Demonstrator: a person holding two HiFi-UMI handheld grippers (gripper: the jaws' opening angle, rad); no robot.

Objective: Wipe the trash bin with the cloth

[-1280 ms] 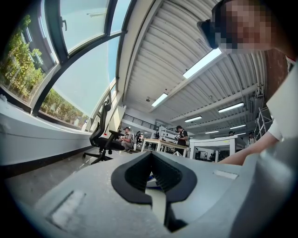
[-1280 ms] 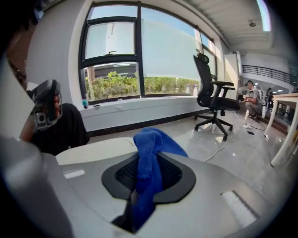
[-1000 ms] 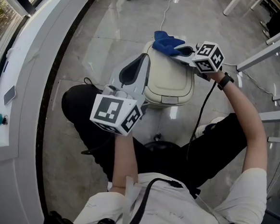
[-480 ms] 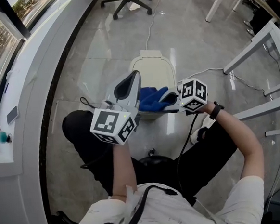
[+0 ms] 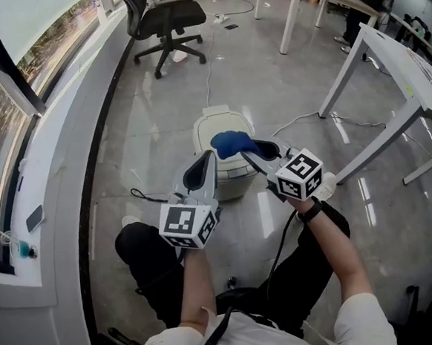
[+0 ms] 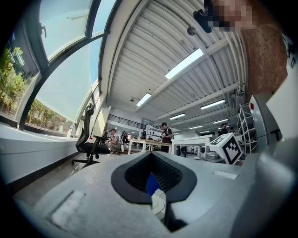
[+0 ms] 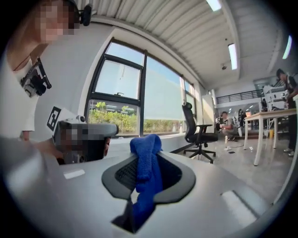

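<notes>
The right gripper (image 7: 148, 179) is clamped on a blue cloth (image 5: 228, 141), a fold of it pinched deep in the seam between the jaws and a rounded bunch standing proud of the tips. The left gripper (image 6: 156, 186) is pressed together on nothing; the blue and white seen through its opening lie beyond it. Both are held over a pale bin (image 5: 214, 123) standing lid-down on the grey floor just ahead of the seated person's knees. The cloth hangs above the bin's near edge, and no view settles whether it touches.

The cloth looks soft, light and floppy, likely to bunch and drag rather than slide. The present grip near its middle leaves a pad free for rubbing. The bin appears to be smooth, rigid plastic, light enough to skid under a firm wipe. The free gripper would best steady it at the rim or side wall.

In view: one cloth, one bin, two grippers, one office chair (image 5: 163, 19) behind.
</notes>
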